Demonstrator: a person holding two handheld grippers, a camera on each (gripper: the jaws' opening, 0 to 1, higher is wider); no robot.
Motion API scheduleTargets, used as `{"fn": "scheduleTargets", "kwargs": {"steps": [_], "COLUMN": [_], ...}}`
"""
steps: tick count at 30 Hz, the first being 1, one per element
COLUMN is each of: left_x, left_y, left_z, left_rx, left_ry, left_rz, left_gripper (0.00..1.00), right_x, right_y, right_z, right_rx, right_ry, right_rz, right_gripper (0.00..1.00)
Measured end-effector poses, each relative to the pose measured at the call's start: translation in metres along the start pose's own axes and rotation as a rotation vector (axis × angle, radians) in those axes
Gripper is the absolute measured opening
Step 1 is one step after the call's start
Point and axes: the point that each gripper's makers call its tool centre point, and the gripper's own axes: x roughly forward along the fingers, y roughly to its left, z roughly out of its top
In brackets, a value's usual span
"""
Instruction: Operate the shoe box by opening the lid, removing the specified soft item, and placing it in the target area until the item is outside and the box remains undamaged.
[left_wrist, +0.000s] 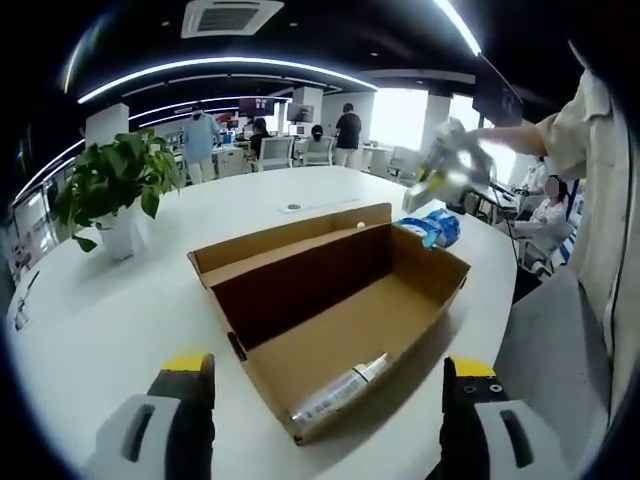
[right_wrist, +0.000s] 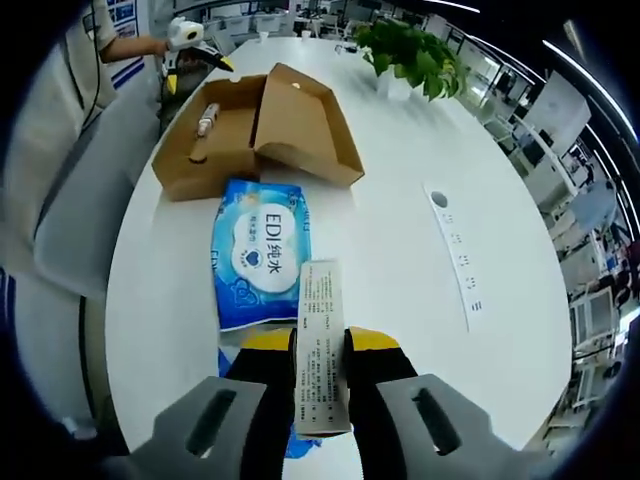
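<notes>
Your right claw clamps a flat white packet above the wipes pack (shoe box well beyond, bare desk alongside); your left claw gapes.

The right gripper is showing blurred at two o'clock. The white carton is hiding part of the blue wipes pack.

A potted green plant stands on a large white oval table, near its far end. A flat grey power strip is set into the tabletop. Beyond the table, several people stand among office desks beneath curved ceiling lights.
</notes>
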Motion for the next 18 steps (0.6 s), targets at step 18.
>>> {"fn": "scheduleTargets", "kwargs": {"steps": [18], "left_x": [0.006], "left_y": [-0.001], "left_z": [-0.003], "left_rx": [-0.004], "left_ry": [0.019], "left_rz": [0.012], "left_gripper": [0.95], "right_x": [0.032], "right_y": [-0.015], "right_z": [-0.042], "right_rx": [0.026], "right_ry": [0.074], "right_rz": [0.036], "right_gripper": [0.17]}}
